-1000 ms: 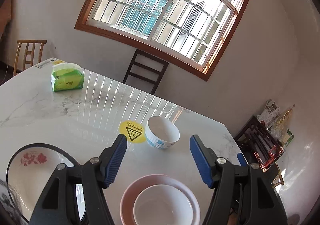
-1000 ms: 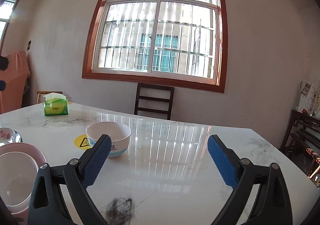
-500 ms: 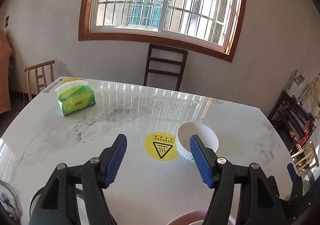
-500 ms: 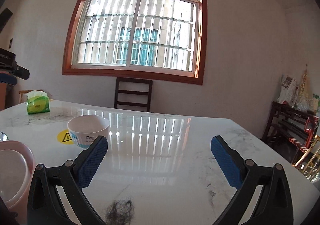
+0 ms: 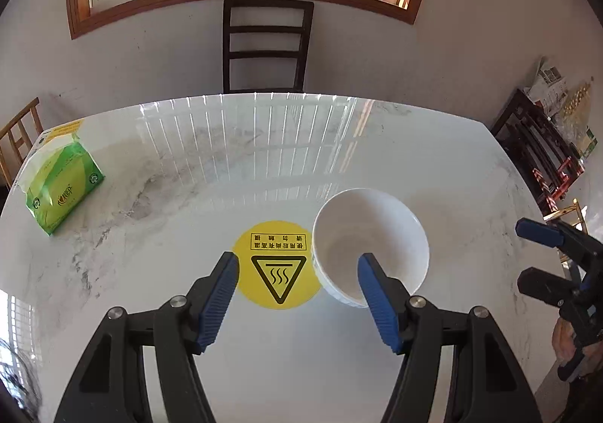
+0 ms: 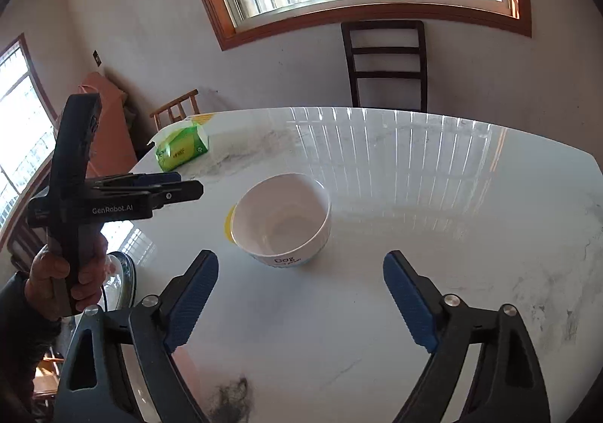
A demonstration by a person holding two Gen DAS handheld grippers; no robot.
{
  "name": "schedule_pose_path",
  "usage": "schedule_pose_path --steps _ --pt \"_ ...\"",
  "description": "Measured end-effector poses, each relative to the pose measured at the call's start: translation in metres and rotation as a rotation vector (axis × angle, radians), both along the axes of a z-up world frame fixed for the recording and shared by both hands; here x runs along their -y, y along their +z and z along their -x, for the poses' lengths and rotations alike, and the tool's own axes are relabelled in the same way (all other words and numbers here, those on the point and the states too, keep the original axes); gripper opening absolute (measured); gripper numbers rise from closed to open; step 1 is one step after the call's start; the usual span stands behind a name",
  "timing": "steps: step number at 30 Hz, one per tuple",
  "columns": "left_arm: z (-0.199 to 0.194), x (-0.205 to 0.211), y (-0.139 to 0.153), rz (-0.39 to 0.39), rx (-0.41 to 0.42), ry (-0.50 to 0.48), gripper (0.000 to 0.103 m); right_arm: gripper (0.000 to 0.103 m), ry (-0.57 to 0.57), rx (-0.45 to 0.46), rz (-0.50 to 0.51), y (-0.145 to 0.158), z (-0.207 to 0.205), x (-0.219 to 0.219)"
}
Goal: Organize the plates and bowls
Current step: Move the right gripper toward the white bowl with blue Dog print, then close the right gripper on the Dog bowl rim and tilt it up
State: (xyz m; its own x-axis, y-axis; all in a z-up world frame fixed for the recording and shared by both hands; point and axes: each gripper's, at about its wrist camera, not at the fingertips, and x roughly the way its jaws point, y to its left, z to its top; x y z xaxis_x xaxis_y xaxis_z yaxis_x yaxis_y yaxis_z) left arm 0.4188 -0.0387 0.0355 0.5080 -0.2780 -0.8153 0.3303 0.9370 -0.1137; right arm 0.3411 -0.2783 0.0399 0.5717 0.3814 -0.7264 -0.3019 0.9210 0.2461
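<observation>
White bowl (image 5: 371,242) near rim being partly covered by left claw's (image 5: 297,295) right pad, yellow warning sticker (image 6: 228,221) showing only a sliver behind the bowl, glass lid (image 6: 120,274) being cut off behind right claw (image 6: 301,295), bowl lettering reading unclearly.

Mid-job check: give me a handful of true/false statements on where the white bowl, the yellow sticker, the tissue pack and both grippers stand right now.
1. The white bowl stands upright on the table. True.
2. The left gripper is shut on the bowl. False: its fingers are apart, with one finger in front of the bowl's near rim and nothing pinched.
3. The yellow sticker lies beside the bowl. True.
4. The green tissue pack sits inside the bowl. False: it lies at the far left corner of the table, and the bowl looks empty.
5. The right gripper holds a plate. False: its jaws have just been closing but are empty, short of the bowl.
</observation>
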Motion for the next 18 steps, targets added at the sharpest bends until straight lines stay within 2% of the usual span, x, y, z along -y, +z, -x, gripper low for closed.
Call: schedule_pose_path --steps 1,2,4,5,10,14,16,18 --pt "-0.005 0.004 -0.003 -0.032 -0.002 0.000 0.067 0.064 0.000 -0.023 0.030 -0.003 -0.012 -0.002" --pt "-0.010 0.009 -0.008 -0.057 -0.009 -0.014 0.067 0.043 -0.005 -0.049 0.053 -0.007 -0.024 -0.004" --pt "-0.018 0.015 -0.016 -0.108 -0.019 -0.011 0.067 0.030 -0.016 -0.137 0.038 -0.020 -0.045 -0.004" --pt "-0.023 0.017 -0.020 -0.126 -0.027 -0.003 0.067 0.030 -0.026 -0.163 0.032 -0.026 -0.053 -0.004" --pt "-0.037 0.018 -0.034 -0.116 -0.067 -0.010 0.067 0.030 -0.044 -0.227 0.036 -0.041 -0.070 -0.010" --pt "-0.044 0.028 -0.044 -0.158 -0.085 -0.025 0.067 0.031 -0.056 -0.286 0.060 -0.053 -0.083 -0.017" --pt "-0.047 0.034 -0.050 -0.203 -0.087 -0.023 0.067 0.031 -0.056 -0.320 0.065 -0.061 -0.089 -0.022" --pt "-0.049 0.041 -0.058 -0.252 -0.095 -0.017 0.066 0.026 -0.066 -0.341 0.093 -0.069 -0.093 -0.026"
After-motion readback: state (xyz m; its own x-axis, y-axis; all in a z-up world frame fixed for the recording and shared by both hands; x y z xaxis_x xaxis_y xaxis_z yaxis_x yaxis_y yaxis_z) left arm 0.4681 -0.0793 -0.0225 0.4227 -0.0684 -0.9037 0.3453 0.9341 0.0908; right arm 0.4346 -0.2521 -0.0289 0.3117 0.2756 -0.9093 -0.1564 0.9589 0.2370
